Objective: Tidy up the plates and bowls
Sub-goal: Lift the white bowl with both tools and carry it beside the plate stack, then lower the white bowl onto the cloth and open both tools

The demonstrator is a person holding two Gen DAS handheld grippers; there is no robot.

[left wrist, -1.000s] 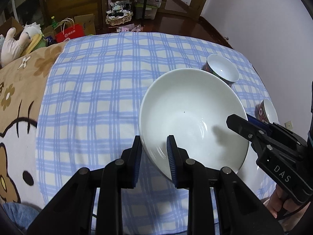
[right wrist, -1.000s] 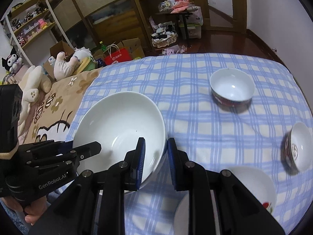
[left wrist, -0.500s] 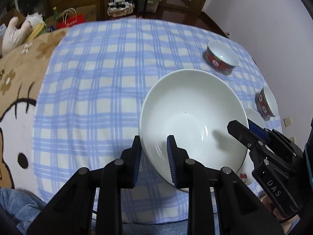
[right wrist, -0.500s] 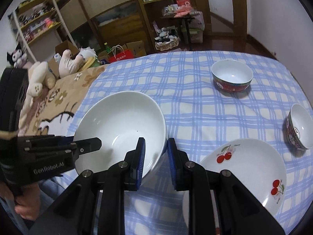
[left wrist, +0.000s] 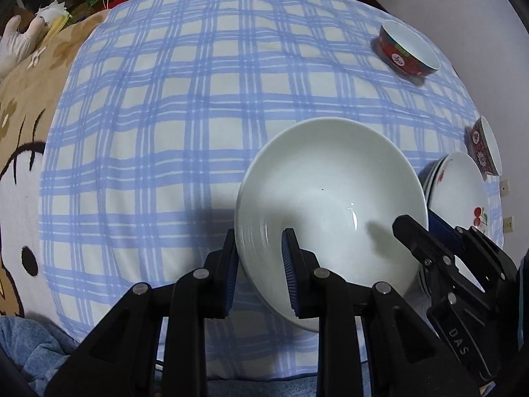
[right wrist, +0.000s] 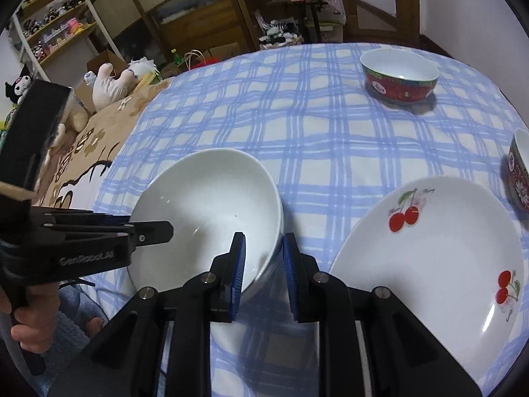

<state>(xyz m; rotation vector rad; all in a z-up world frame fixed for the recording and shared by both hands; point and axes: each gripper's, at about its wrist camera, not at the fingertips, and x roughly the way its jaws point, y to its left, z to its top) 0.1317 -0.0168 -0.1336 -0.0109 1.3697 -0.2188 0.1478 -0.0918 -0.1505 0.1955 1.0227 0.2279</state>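
Left gripper (left wrist: 259, 266): jaws narrow, pinching the near-left rim of the large white bowl (left wrist: 330, 195), one blue pad outside the wall, one inside

Right gripper (right wrist: 263, 271): jaws likewise narrow, clamped on the opposite rim of the same bowl, wall between the pads. Bowl gripped from both sides, tilted, over the near part of the blue checked cloth (left wrist: 185, 106); whether its base touches the cloth, cannot tell

Left view only: bowl's full interior, a brown cartoon blanket (left wrist: 20, 106) left of the cloth, wall sockets at far right

Right view only: cherry-print plate (right wrist: 429, 251) in full, just right of the bowl; shelves and soft toys behind; a bare hand (right wrist: 29, 327) on the left gripper's handle

Both views: a red-sided bowl (right wrist: 400, 74) at the far side of the cloth, a second red-patterned bowl (right wrist: 519, 172) at the right edge, beside the plate
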